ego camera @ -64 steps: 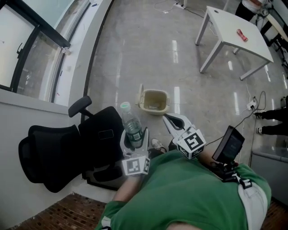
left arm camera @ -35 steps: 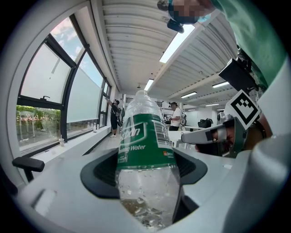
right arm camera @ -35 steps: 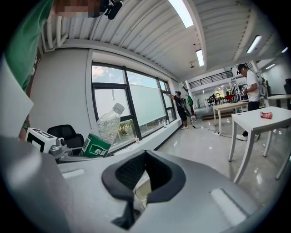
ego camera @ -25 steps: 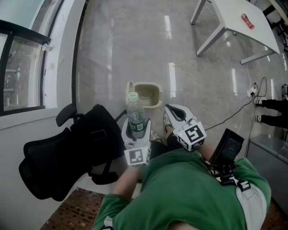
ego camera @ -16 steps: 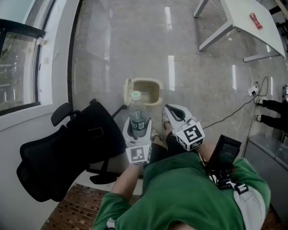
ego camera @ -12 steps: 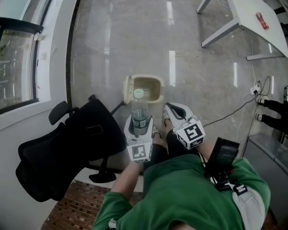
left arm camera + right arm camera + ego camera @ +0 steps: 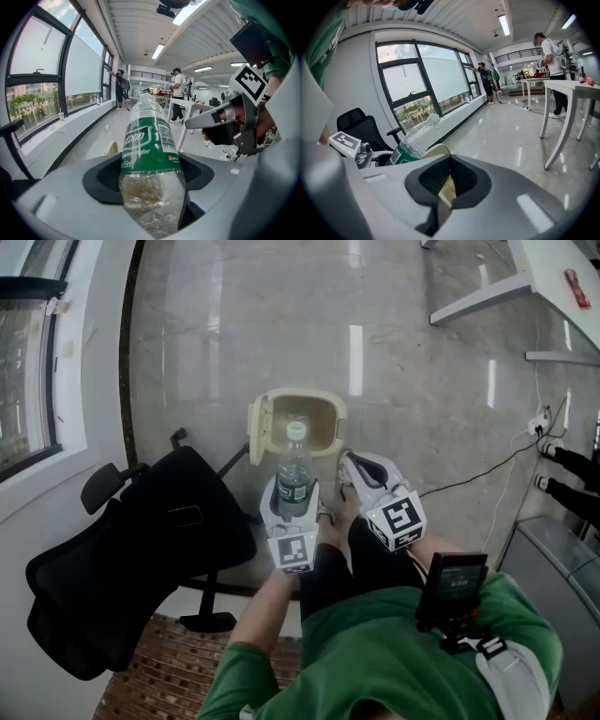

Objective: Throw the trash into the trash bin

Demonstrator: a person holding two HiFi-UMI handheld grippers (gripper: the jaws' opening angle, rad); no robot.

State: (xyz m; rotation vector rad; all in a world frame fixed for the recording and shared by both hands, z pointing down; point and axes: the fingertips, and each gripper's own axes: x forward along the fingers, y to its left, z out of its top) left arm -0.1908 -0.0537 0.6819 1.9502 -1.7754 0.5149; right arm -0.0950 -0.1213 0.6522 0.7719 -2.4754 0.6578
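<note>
Trash bin (image 7: 330, 416) nearer, partly behind bottle (image 7: 294, 465) clamped in left gripper (image 7: 289, 497); right gripper (image 7: 351, 463) closed.

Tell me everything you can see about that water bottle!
The water bottle is clear plastic with a green label that has white writing and a barcode, and a pale cap on top. Its lower part looks crinkly with droplets inside, and it seems nearly empty. The left gripper is shut on its lower half and is the only thing touching it. It is held off the floor, cap end pointing away from the person. In the head view the cap lines up with the open trash bin.
</note>
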